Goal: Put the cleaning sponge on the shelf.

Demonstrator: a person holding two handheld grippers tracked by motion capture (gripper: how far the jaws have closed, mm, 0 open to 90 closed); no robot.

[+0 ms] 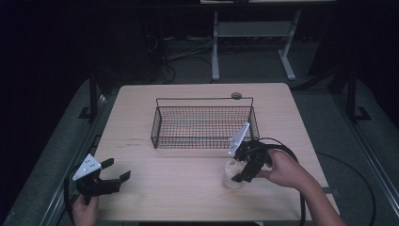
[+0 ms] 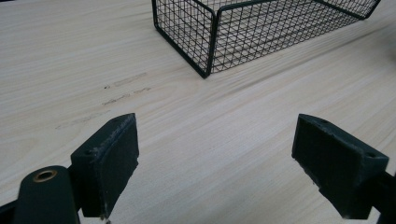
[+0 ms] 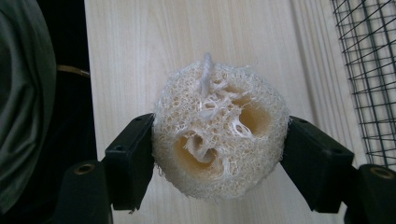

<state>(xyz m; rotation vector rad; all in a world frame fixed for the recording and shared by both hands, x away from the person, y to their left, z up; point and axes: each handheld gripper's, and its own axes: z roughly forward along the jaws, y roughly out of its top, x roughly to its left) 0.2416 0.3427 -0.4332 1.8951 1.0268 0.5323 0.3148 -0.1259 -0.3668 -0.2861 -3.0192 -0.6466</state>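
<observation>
Right gripper [image 1: 242, 170] clamps the loofah [image 3: 218, 135], one pad pressed into each side; the loofah sits on the table [image 1: 179, 188], just in front of the basket's [image 1: 203, 123] right front corner. Basket wire stands close on the right in the right gripper view. Left gripper [image 1: 115, 173] rests well to the left of the basket, near the table's front edge, jaws spread wide, nothing between them.
</observation>
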